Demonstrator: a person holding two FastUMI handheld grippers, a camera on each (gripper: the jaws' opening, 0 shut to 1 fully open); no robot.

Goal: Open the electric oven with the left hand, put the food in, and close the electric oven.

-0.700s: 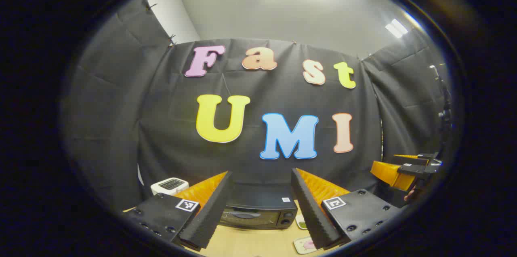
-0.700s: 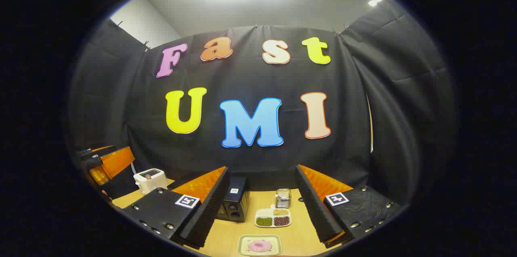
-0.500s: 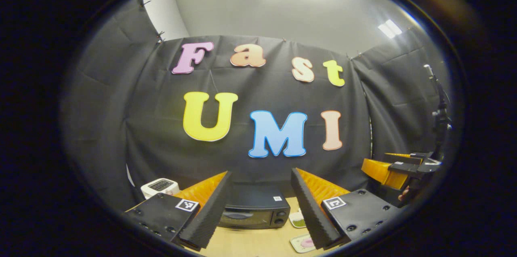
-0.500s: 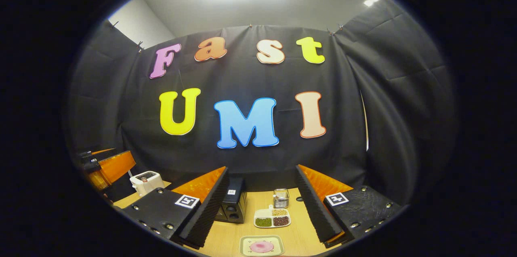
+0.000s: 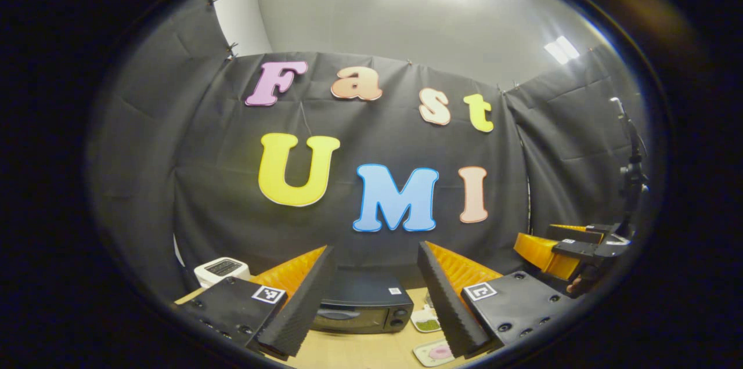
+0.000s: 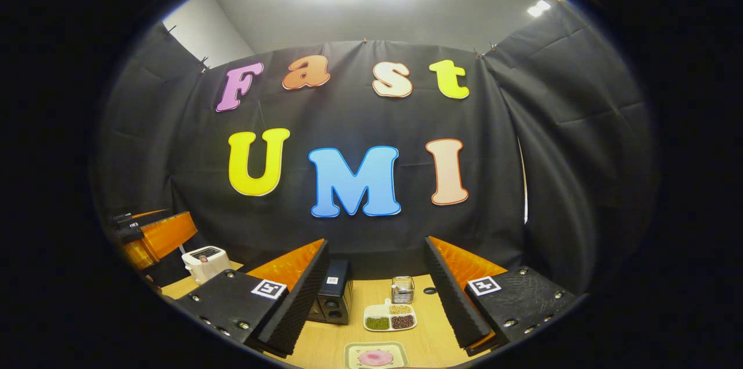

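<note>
A black electric oven (image 5: pixel 363 305) stands on the wooden table with its door closed, straight ahead between the fingers of my left gripper (image 5: pixel 371 299), which is open and empty well short of it. In the right gripper view the oven (image 6: pixel 332 299) shows its right side, left of centre. A square plate with pink food (image 6: pixel 375 355) lies at the near edge below my right gripper (image 6: pixel 374 293), open and empty. The same plate (image 5: pixel 434 351) appears low right in the left gripper view, and the right gripper (image 5: pixel 560 247) hangs at the far right there.
A white toaster (image 6: pixel 204 261) sits at the table's left end. A divided dish of beans (image 6: pixel 390 318) and a small metal holder (image 6: pixel 402 289) stand right of the oven. The left gripper (image 6: pixel 154 238) shows at the left edge. Black cloth walls close the booth.
Both views have shifted slightly: the oven and toaster slid left in the left gripper view, and the dishes moved a little down in the right one. Both grippers stayed open.
</note>
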